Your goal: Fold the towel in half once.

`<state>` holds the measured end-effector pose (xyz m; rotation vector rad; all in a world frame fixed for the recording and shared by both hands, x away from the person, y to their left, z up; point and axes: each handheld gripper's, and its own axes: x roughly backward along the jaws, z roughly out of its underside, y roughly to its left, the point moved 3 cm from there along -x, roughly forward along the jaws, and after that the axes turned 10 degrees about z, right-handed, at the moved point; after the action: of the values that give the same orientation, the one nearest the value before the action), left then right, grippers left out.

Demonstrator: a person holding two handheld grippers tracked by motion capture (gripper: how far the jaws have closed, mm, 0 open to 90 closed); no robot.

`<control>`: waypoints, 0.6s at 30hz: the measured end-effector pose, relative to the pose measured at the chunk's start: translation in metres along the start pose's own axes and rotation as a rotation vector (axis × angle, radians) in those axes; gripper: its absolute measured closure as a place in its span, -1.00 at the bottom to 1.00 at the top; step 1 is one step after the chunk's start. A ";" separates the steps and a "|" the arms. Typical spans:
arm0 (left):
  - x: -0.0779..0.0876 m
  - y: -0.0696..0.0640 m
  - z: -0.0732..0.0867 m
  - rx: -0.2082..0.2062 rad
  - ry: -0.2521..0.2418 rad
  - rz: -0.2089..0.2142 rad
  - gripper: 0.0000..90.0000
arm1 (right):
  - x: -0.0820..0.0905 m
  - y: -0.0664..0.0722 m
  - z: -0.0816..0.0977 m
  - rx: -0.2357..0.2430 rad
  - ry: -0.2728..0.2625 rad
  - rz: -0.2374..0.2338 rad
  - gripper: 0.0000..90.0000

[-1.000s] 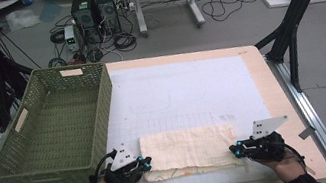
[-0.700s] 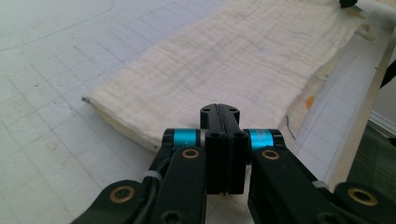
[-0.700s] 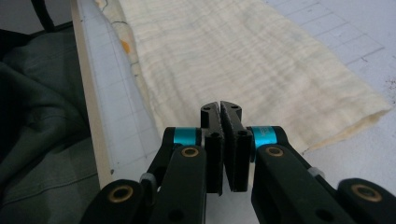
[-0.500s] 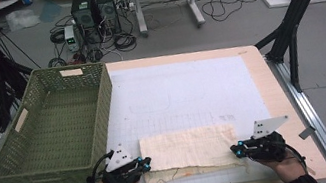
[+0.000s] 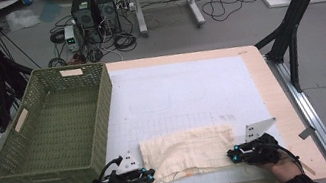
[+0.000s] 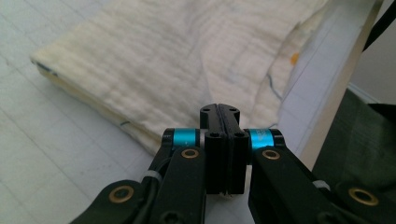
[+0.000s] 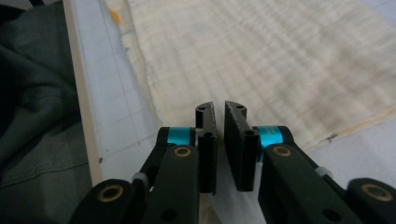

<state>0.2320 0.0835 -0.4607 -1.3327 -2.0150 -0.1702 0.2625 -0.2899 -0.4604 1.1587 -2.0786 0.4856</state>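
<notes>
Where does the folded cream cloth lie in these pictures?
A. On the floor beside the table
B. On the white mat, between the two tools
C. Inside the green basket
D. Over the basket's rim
B: the cloth lies flat on the white mat, between the left tool and the right tool; the green basket stands apart from it.

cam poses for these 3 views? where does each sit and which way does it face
High view: above the person's side, facing forward and down on the table; both hands, left gripper, right gripper, green basket.
Left gripper view: rides the left gripper, looking along its shut jaws at the cloth.
Right gripper view: rides the right gripper, looking along jaws that have just been opening, nothing between them.
Shared: all three show the cream cloth.
</notes>
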 end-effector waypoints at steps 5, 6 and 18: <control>-0.001 0.002 0.001 0.012 -0.006 -0.004 0.96 | -0.001 0.002 -0.001 0.019 0.005 0.002 0.82; -0.001 0.001 0.001 0.008 -0.009 -0.006 0.96 | -0.001 0.002 -0.001 0.023 0.009 0.004 0.93; 0.009 -0.003 -0.008 -0.001 -0.076 0.005 0.97 | 0.017 -0.001 -0.002 0.029 -0.029 0.021 0.98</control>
<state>0.2317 0.0854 -0.4485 -1.3635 -2.0749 -0.1196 0.2577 -0.2991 -0.4470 1.1674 -2.1172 0.5131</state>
